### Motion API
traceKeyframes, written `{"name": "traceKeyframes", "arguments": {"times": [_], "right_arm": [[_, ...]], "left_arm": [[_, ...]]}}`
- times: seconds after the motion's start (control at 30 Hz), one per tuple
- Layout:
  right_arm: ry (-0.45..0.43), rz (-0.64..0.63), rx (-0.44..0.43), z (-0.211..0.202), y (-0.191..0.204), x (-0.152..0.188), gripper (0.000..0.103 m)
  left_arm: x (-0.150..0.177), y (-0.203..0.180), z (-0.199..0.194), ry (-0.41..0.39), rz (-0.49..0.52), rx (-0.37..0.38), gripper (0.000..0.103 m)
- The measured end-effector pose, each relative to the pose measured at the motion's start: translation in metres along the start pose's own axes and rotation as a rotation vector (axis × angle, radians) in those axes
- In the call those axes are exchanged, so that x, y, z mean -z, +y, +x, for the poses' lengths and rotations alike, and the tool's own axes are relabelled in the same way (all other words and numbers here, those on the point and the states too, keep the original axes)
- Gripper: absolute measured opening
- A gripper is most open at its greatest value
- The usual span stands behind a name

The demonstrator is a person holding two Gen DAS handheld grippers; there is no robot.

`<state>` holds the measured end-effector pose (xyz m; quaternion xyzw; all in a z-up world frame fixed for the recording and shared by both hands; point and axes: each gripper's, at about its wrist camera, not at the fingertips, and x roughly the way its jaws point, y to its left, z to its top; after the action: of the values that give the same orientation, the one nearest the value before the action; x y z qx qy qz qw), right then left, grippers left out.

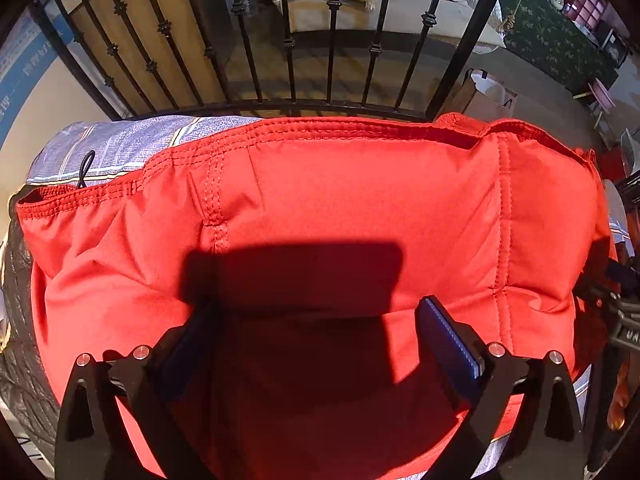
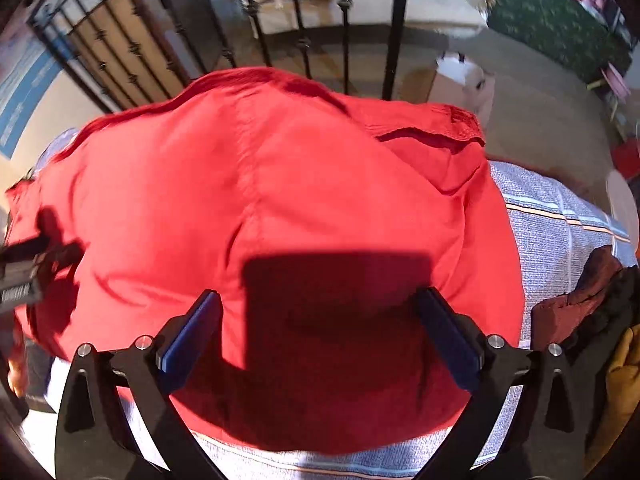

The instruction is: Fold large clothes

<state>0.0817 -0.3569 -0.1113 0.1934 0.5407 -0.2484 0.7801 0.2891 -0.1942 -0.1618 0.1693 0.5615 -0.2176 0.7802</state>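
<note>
A large red garment (image 1: 340,200) with stitched seams and a ribbed hem lies spread over a checked blue-grey bedspread (image 1: 120,148). My left gripper (image 1: 316,320) hovers over its near part, jaws wide open, nothing between the blue pads (image 1: 448,336). In the right wrist view the same red garment (image 2: 280,184) fills the middle, somewhat blurred. My right gripper (image 2: 320,312) stands open above it, its pads (image 2: 192,328) apart from the cloth. The left gripper's body (image 2: 20,276) shows at that view's left edge.
A black iron bed rail (image 1: 288,108) runs behind the garment. Beyond it lie a carpeted floor, a paper bag (image 1: 484,96) and a sofa. Dark red and yellow clothes (image 2: 588,312) are piled on the bedspread (image 2: 560,240) at the right.
</note>
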Motion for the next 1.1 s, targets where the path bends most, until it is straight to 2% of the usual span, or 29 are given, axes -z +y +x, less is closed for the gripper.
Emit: {"name": "traceKeyframes", "arguments": {"times": [0.27,0.43,1.1], "right_arm": [[0.146,-0.025,0.011,0.041,-0.003,-0.023,0.099],[0.197,-0.033,0.033,0.054,-0.001,-0.025,0.099],[0.270,-0.068,0.107,0.084,0.012,-0.027,0.099]], "left_arm": [[-0.015,0.000,0.026,0.084,0.004,0.008,0.098],[-0.016,0.000,0.039,0.096,0.016,0.005,0.099],[-0.019,-0.003,0.064,0.127,0.037,-0.006,0.099]]}}
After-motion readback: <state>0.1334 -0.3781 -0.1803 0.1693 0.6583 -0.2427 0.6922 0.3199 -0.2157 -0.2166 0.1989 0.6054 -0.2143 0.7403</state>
